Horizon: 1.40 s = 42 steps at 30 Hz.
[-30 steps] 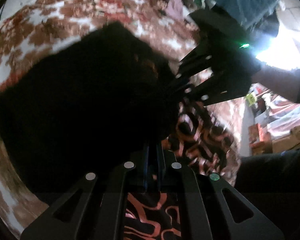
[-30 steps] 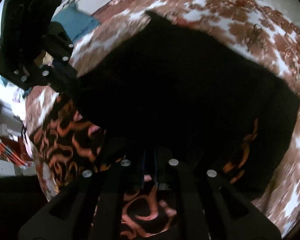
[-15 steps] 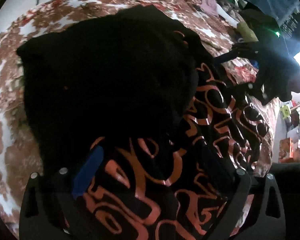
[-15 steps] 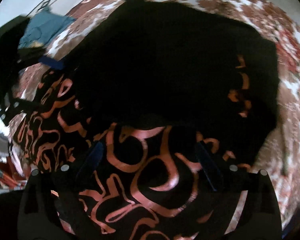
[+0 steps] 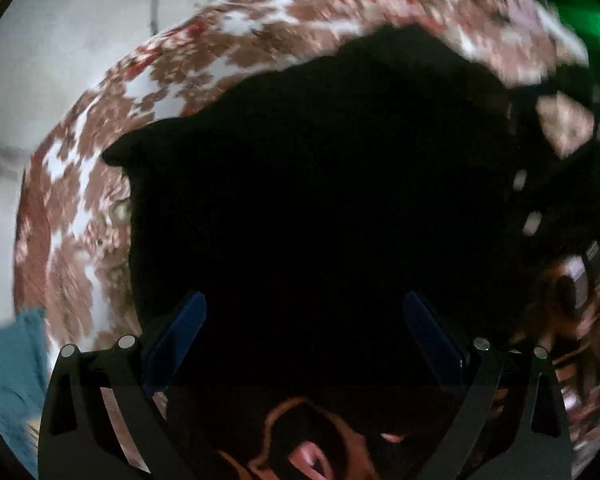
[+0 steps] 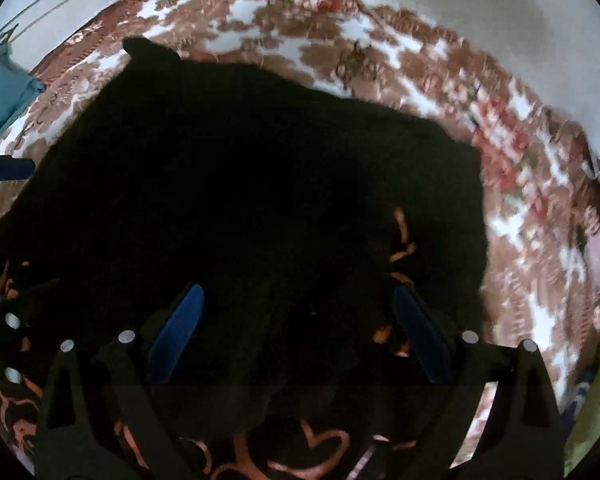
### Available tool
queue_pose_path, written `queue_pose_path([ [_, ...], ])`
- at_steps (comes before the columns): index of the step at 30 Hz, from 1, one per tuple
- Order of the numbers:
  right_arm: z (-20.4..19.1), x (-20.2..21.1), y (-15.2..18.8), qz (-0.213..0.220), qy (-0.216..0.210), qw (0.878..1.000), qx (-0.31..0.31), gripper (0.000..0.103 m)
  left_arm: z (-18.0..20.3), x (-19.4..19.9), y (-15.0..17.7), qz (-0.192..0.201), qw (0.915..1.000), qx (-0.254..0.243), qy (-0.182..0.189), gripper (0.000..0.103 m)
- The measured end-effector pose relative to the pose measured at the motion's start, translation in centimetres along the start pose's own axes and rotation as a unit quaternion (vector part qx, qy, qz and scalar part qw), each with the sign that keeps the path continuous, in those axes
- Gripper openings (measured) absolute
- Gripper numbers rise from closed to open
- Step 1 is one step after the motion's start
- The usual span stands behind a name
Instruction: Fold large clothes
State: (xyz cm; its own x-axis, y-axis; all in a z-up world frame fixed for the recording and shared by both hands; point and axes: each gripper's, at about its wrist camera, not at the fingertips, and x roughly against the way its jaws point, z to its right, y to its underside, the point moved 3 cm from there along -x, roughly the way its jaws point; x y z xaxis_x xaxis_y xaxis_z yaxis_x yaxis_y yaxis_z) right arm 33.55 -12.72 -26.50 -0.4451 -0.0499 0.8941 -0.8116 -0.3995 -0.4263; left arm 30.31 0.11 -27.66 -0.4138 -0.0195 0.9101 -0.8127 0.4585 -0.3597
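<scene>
Both grippers released since earlier, fingers [image 5: 188, 332] wide over black garment [image 6: 260, 184], blue cloth [image 6: 0, 88] right view.

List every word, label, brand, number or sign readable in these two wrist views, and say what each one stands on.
None: no readable text shows in either view.
The orange curls on the black garment are a pattern, not letters.
The red, brown and white patterned bedspread carries only a blurred print.
The open left gripper and open right gripper bear no markings, only plain silver screws.
</scene>
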Motion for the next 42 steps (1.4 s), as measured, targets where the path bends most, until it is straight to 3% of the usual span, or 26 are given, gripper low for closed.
queue_pose_path([
  [3,0.3,-2.0,1.6,-0.017,-0.002,1.0,0.007,0.096,-0.3,-2.5,1.8,-0.022,0.9995,-0.023,0.002,0.097],
  [6,0.3,-3.2,2.8,-0.011,0.01,1.0,0.014,0.098,-1.6,-3.5,2.8,-0.023,0.9992,0.01,0.032,0.099],
  [10,0.4,-3.3,3.3,-0.004,-0.001,1.0,0.01,0.098,-2.2,-2.5,3.1,-0.004,0.998,0.029,0.056,0.098],
  [14,2.2,-0.1,3.9,0.001,-0.024,0.999,-0.038,0.098,-5.4,1.8,5.3,0.015,0.9913,0.103,0.081,0.098],
  [17,4.1,3.5,6.7,-0.004,-0.039,0.996,-0.083,0.098,-8.2,5.8,9.8,0.008,0.9758,0.186,0.115,0.098],
  [19,4.7,4.9,8.6,-0.022,-0.038,0.995,-0.092,0.098,-9.0,7.6,13.4,-0.02,0.9695,0.215,0.116,0.098],
  [25,5.4,7.9,15.2,-0.075,-0.014,0.993,-0.088,0.098,-7.8,9.6,20.7,-0.087,0.9744,0.191,0.081,0.098],
  [29,6.0,9.4,19.3,-0.098,-0.012,0.99,-0.103,0.098,-7.4,10.1,23.9,-0.105,0.973,0.186,0.087,0.098],
  [34,6.3,10.0,24.2,-0.141,-0.028,0.982,-0.124,0.098,-6.5,10.0,27.2,-0.123,0.961,0.22,0.114,0.098],
  [39,5.3,10.5,28.2,-0.174,-0.076,0.971,-0.146,0.098,-5.9,10.0,29.6,-0.129,0.9489,0.253,0.138,0.098],
  [42,4.6,10.6,29.6,-0.184,-0.107,0.964,-0.162,0.098,-6.1,10.0,30.7,-0.129,0.937,0.282,0.161,0.098],
])
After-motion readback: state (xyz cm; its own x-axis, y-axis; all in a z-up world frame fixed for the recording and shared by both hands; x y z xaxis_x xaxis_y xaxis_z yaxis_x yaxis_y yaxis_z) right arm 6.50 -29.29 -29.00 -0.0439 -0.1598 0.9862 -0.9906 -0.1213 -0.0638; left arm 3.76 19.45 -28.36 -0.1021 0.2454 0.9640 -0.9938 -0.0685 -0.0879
